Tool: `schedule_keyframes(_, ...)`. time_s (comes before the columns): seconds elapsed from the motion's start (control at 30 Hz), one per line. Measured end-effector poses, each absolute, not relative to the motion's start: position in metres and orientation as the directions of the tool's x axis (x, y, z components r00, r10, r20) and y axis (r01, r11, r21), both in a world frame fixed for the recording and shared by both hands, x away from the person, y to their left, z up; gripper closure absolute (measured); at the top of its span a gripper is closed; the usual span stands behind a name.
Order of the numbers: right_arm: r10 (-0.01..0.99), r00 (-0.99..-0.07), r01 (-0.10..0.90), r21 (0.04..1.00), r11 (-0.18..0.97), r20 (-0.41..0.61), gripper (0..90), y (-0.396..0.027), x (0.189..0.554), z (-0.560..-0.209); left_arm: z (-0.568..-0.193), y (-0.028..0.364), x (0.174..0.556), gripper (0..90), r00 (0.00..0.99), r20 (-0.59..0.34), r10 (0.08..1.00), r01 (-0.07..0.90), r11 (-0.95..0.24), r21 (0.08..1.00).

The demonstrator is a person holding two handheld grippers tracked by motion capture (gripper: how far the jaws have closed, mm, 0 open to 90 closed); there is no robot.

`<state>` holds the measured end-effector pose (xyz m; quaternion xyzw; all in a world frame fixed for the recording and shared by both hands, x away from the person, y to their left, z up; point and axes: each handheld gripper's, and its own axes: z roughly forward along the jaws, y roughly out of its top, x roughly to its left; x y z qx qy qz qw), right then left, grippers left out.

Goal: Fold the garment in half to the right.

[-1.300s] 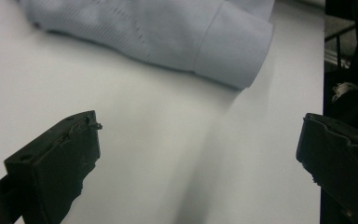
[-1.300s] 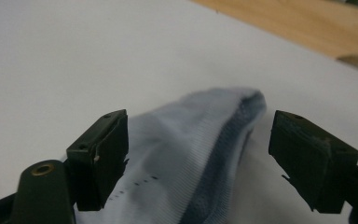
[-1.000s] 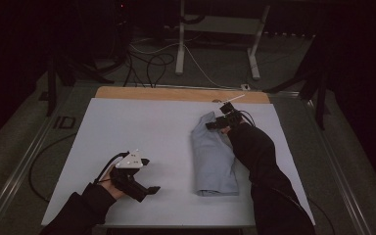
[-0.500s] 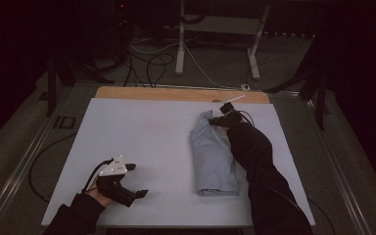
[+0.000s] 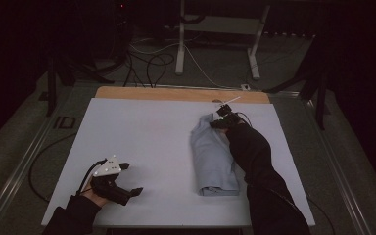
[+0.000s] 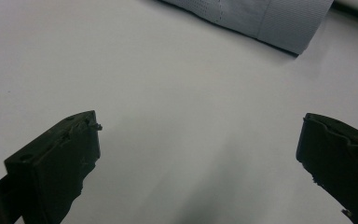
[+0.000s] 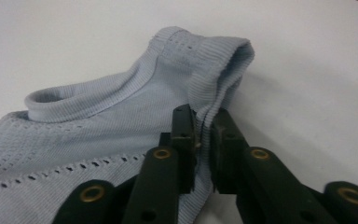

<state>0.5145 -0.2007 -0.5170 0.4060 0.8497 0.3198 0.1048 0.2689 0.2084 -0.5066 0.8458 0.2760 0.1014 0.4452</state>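
Nearest the person, at the table's front left corner, the left hand holds the left gripper low over the white surface, its grey three-cornered plate facing up and its black jaws pointing right, toward the middle of the table. A dark sleeve enters from the bottom edge. In the left gripper view the 2 jaws stand wide apart with bare white tabletop between them, and nothing is held; the near end of the folded garment shows at the top of that view, well apart from the jaws.

Farther right, the right forearm in a dark sleeve reaches forward along the right side of the light blue garment, which lies folded into a long strip running from near the front edge toward the far side, right of the table's centre. The right gripper sits at the strip's far end.

The high view does not show how that gripper stands; the right gripper view does: its 2 jaws are closed narrowly on a ribbed hem of the garment, several layers of fabric pinched between them and lifted slightly. That view also shows a rolled ribbed edge and rows of small eyelet holes in the knit.

Beyond the white surface runs a wooden strip, then floor cables and a white stand.
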Motion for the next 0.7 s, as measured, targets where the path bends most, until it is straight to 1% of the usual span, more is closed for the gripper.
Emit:
schedule_keyframes(0.13, 0.759, -0.648, 0.619, 0.628, 0.472, 0.068, 66.9, -0.201, 0.514, -0.516, -0.509, 0.21, 0.27, 0.7, 0.826, -0.084, 0.558, 0.383, -0.447, 0.808)
schedule_keyframes(0.3, 0.76, -0.644, 0.619, 0.638, 0.458, 0.08, 40.7, -0.204, 0.513, -0.512, -0.51, 0.211, 0.27, 0.7, 0.824, -0.09, 0.559, 0.386, -0.44, 0.811)
schedule_keyframes(0.37, 0.757, -0.646, 0.62, 0.645, 0.446, 0.097, 33.1, -0.205, 0.511, -0.51, -0.511, 0.211, 0.271, 0.7, 0.825, -0.091, 0.557, 0.386, -0.438, 0.812)
schedule_keyframes(0.43, 0.743, -0.66, 0.611, 0.657, 0.441, 0.115, 23.5, -0.207, 0.509, -0.506, -0.511, 0.211, 0.27, 0.7, 0.826, -0.095, 0.556, 0.387, -0.436, 0.812)
schedule_keyframes(0.5, 0.736, -0.664, 0.605, 0.67, 0.429, 0.128, 21.8, -0.209, 0.508, -0.503, -0.512, 0.211, 0.27, 0.7, 0.827, -0.095, 0.554, 0.386, -0.438, 0.812)
schedule_keyframes(0.57, 0.728, -0.673, 0.597, 0.676, 0.432, 0.129, 17.4, -0.21, 0.504, -0.499, -0.511, 0.211, 0.27, 0.7, 0.828, -0.092, 0.553, 0.382, -0.438, 0.814)
schedule_keyframes(0.7, 0.722, -0.68, 0.584, 0.69, 0.428, 0.127, 15.3, -0.212, 0.498, -0.49, -0.511, 0.213, 0.269, 0.7, 0.828, -0.089, 0.554, 0.38, -0.436, 0.816)
